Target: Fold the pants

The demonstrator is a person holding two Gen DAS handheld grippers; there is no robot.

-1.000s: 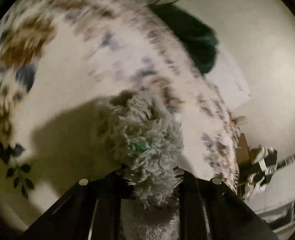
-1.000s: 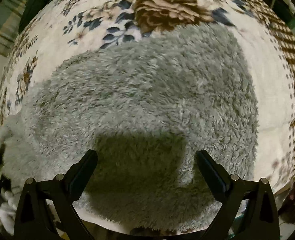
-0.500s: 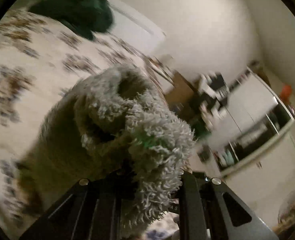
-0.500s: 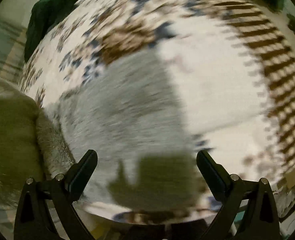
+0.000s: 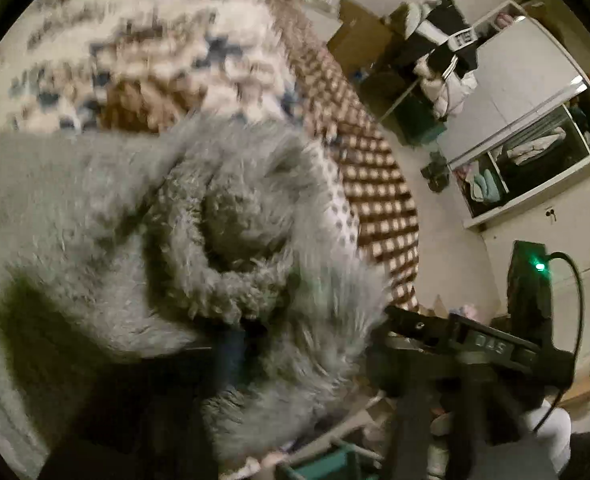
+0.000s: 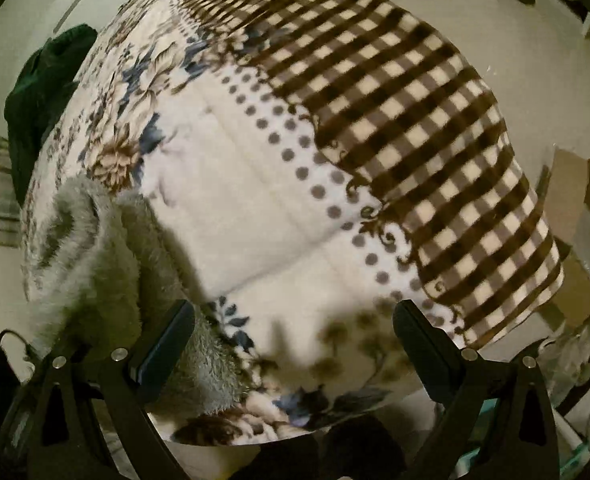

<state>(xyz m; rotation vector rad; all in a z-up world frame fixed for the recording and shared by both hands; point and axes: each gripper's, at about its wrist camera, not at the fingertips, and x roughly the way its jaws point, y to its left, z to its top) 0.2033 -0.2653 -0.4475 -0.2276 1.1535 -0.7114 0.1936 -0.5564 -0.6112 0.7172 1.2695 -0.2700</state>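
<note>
Bed [image 6: 263, 200] fills both views, covered by a blanket [image 6: 435, 128]: floral centre, dotted band, brown check border.

Grey fleece pants [image 5: 95, 208] lie on the blanket toward the bed's near edge. In the left wrist view the fabric runs in from the left and ends in a bunched, curled-over lump at centre; exact long axis cannot be told from that heap. In the right wrist view the pants [image 6: 91, 248] sit at far left, beside the left finger.

Left gripper [image 5: 307, 344]: jaws opening, fleece bunched between them, pads mostly hidden by pile.

Right gripper [image 6: 295, 336]: fingers wide apart, nothing between them, over bare blanket.

Raised lettering on the right gripper body as seen from the left wrist view, unreadable for sure.
</note>
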